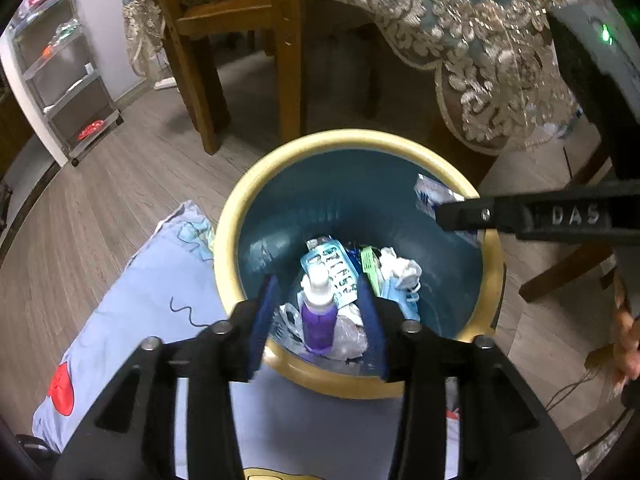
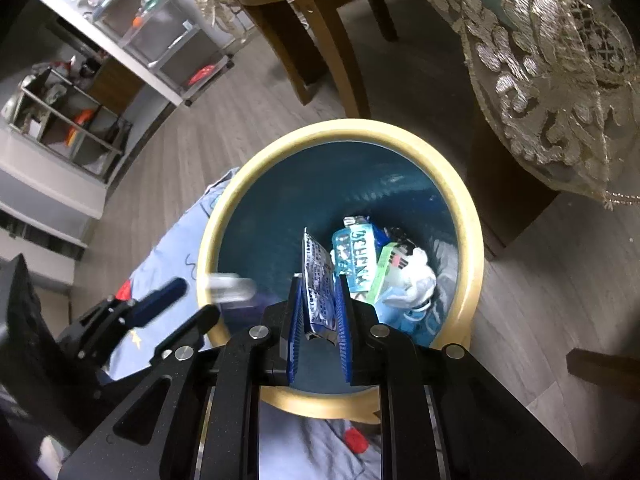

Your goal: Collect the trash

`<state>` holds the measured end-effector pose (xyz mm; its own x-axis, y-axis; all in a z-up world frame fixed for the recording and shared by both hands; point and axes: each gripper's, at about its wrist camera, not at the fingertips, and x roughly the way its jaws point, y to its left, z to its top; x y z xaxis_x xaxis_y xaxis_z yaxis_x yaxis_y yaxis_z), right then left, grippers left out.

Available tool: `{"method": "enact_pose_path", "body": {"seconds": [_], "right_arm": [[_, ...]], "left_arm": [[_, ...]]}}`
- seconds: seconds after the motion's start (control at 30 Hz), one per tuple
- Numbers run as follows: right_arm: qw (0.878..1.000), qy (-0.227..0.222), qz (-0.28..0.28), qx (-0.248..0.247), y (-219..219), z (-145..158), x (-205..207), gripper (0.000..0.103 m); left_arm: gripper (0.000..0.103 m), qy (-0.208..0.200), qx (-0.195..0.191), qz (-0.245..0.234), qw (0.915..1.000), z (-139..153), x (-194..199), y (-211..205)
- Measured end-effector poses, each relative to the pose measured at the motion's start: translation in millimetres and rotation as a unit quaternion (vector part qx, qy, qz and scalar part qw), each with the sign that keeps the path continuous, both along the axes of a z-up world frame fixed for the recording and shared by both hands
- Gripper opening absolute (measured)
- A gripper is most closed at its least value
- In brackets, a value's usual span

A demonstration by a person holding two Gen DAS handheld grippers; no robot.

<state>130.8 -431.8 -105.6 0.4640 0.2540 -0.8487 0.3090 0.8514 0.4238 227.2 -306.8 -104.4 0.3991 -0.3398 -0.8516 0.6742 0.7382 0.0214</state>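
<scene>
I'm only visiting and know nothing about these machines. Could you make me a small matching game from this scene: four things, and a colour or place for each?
Things:
1. spray bottle
2. printed wrapper
3. bin rim
4. blue cloth

Colour or place:
A. yellow
B. spread on the floor
C. purple with a white cap
D. pinched in the right tongs

Pairs: 1-C, 2-D, 3-A, 4-B

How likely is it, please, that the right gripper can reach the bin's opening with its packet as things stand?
Probably yes: the right gripper, shut on the packet, hangs over the bin and its open mouth with nothing between; the left gripper stands aside.
</scene>
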Motion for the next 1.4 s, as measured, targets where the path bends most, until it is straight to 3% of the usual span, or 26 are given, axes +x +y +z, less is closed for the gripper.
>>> {"method": "enact_pose_path", "body": {"seconds": [0.1, 0.27, 0.47, 0.63, 0.7, 0.83, 0.93, 1.07, 1.2, 1.3, 1.4], "right_arm": [[1.0, 0.0, 0.002, -0.004, 0.9, -1.2, 2.2, 0.017], [0.999, -0.024, 0.018, -0.04, 13.5, 9.7, 5.7, 0.019], [0.994, -0.06, 0.036, -0.078, 27.1, 26.5, 7.0, 0.046], [0.993, -0.067, 0.046, -0.085, 25.6, 36.1, 0.2, 0.056], [0.992, -0.069, 0.051, -0.088, 25.5, 41.3, -3.9, 0.063], [0.991, -0.074, 0.063, -0.097, 31.2, 58.1, -23.8, 0.067], [0.991, -0.077, 0.055, -0.096, 32.8, 66.4, -34.6, 0.076], [0.988, -0.106, 0.045, -0.102, 40.2, 90.8, -76.7, 0.079], [0.984, -0.126, 0.035, -0.122, 43.6, 103.2, -111.3, 0.095], [0.984, -0.125, 0.012, -0.129, 40.3, 108.8, -133.7, 0.097], [0.982, -0.126, -0.006, -0.137, 38.8, 111.7, -144.3, 0.098]], "left_arm": [[0.053, -0.003, -0.003, 0.005, 1.0, 3.2, -1.4, 4.4], [0.053, 0.003, -0.008, 0.019, 0.9998, 4.3, -2.9, 19.7], [0.056, 0.002, -0.007, 0.033, 0.9994, 9.8, -5.8, 36.3], [0.08, -0.005, -0.03, 0.055, 0.998, 29.7, -19.8, 55.5], [0.086, -0.009, -0.034, 0.06, 0.9976, 37.5, -29.3, 61.4], [0.097, -0.013, -0.047, 0.07, 0.9964, 56.8, -51.7, 73.0], [0.097, -0.017, -0.059, 0.068, 0.9958, 71.1, -69.5, 80.3], [0.097, -0.024, -0.056, 0.069, 0.9957, 85.3, -96.9, 89.0], [0.097, -0.057, -0.049, 0.077, 0.9942, 92.2, -119.5, 94.8], [0.097, -0.077, -0.063, 0.085, 0.9915, 95.6, -129.8, 97.0], [0.097, -0.07, -0.085, 0.095, 0.9894, 96.6, -133.0, 97.2]]}}
